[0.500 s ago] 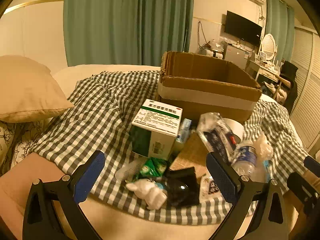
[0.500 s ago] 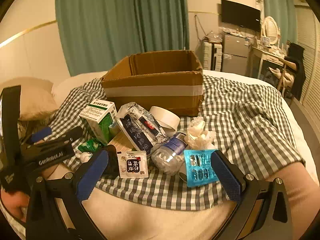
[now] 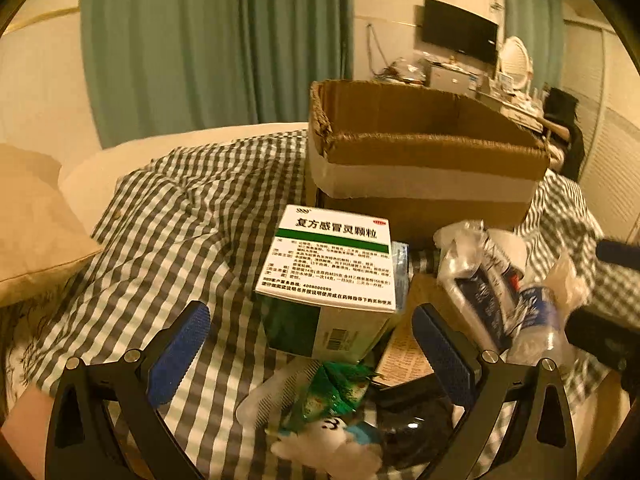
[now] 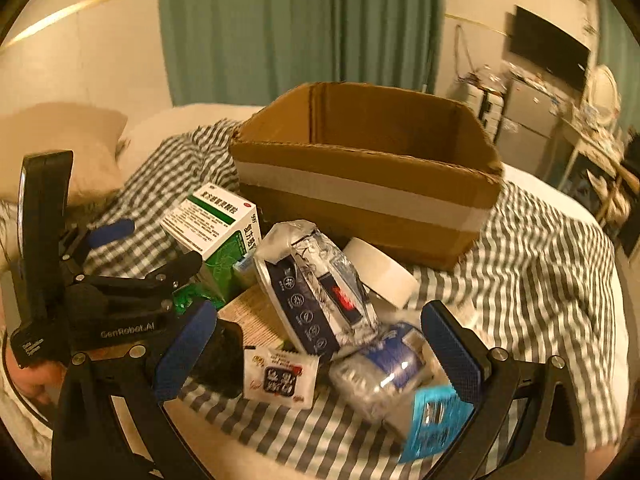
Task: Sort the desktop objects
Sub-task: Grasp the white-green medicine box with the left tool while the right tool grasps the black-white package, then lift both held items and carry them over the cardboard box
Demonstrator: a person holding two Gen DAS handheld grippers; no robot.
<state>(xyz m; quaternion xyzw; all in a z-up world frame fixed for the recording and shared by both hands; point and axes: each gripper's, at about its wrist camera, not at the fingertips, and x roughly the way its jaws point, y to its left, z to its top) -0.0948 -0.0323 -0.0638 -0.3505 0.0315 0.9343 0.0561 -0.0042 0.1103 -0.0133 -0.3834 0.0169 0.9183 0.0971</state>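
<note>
A pile of small objects lies on a checked cloth (image 3: pixel 168 248) before an open cardboard box (image 3: pixel 420 160), which also shows in the right wrist view (image 4: pixel 360 168). The white-and-green medicine box (image 3: pixel 332 280) stands just ahead of my open left gripper (image 3: pixel 312 344), between its fingers' line. Green sachets (image 3: pixel 332 392), a white toy (image 3: pixel 320 440) and a black object (image 3: pixel 412 424) lie below it. My open right gripper (image 4: pixel 316 344) hovers over a plastic bottle (image 4: pixel 380 372), a dark wipes pack (image 4: pixel 316 288), a white sachet (image 4: pixel 280 376) and a blue blister pack (image 4: pixel 436 420).
A tape roll (image 4: pixel 384 272) lies by the cardboard box. A pillow (image 3: pixel 32 220) sits at the left. Green curtains (image 3: pixel 216 48) hang behind. A TV (image 3: pixel 460 28) and cluttered furniture stand at the far right. The left gripper's body (image 4: pixel 100 300) shows in the right wrist view.
Both grippers have moved forward and down toward the pile. The medicine box now looms between the left fingers; the bottle and wipes pack sit closer to the right fingers.
</note>
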